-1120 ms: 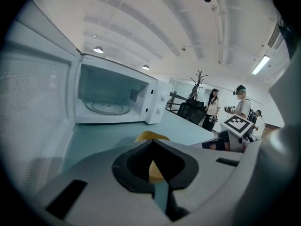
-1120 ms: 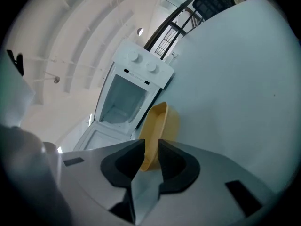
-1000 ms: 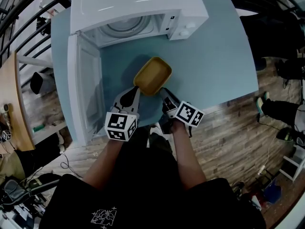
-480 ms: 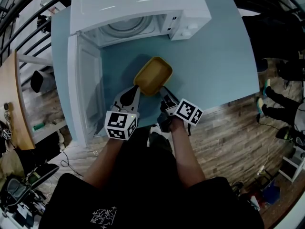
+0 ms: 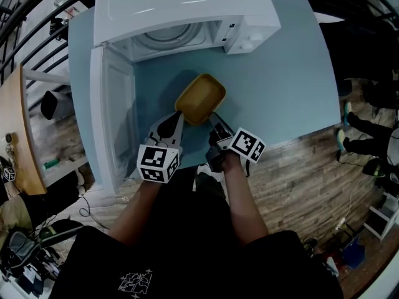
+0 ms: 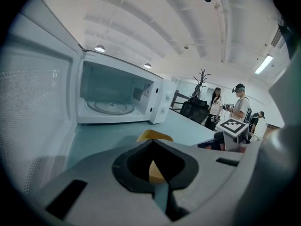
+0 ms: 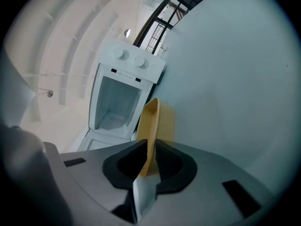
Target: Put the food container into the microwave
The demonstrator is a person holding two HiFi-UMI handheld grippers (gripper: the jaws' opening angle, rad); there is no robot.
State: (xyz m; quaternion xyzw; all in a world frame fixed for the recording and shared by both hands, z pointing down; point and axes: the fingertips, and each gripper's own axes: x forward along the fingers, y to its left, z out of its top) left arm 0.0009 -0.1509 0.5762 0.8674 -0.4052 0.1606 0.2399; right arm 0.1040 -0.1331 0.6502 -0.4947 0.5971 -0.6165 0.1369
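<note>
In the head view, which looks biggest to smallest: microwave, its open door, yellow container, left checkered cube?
1. microwave
2. open door
3. yellow container and left checkered cube: about alike. The cube is nearer the camera, so I won't rank them.

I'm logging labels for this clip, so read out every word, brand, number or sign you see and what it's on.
Nothing here can be read.
Microwave: two small dark labels by the knobs, too small to read.
Shirt: white print, too blurred to read.
Marker cubes: black-and-white squares only, no words.
Container: no print shows.
</note>
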